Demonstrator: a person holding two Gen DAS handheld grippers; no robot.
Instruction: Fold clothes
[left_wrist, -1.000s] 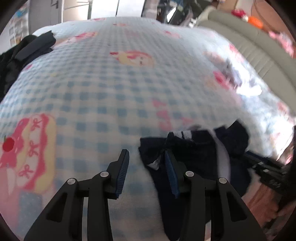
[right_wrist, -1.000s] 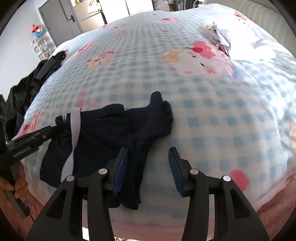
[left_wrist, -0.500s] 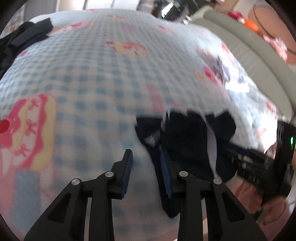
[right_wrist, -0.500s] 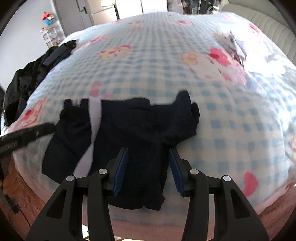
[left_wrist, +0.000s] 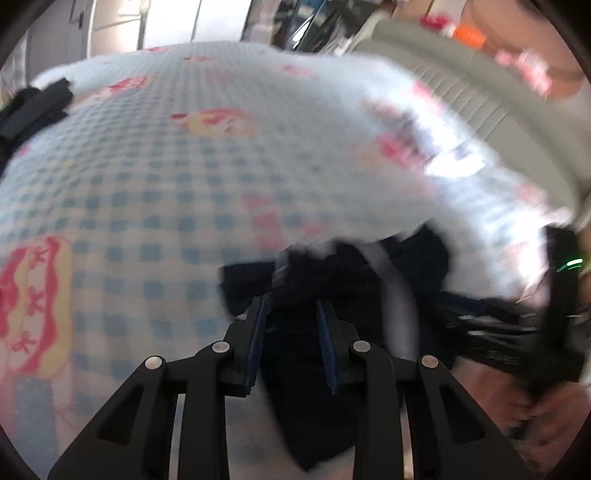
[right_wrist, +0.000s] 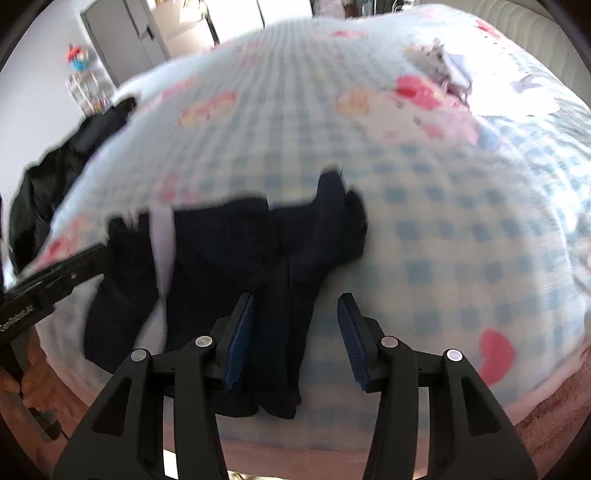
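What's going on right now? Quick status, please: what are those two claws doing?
Left gripper open, fingers astride a bunched edge of the navy garment. Right gripper open over its near edge, gripping nothing. Garment crumpled, unfolded, on the checked blanket. Nothing in the way.

**Around the bed**

A blue-and-white checked blanket (right_wrist: 424, 229) with pink and yellow cartoon prints covers the bed. A heap of black fabric (right_wrist: 55, 173) lies at its far left edge. Crumpled white paper (right_wrist: 454, 70) sits near the far right. Beyond stand a grey door (right_wrist: 122, 40) and a padded cream headboard (left_wrist: 461, 92).
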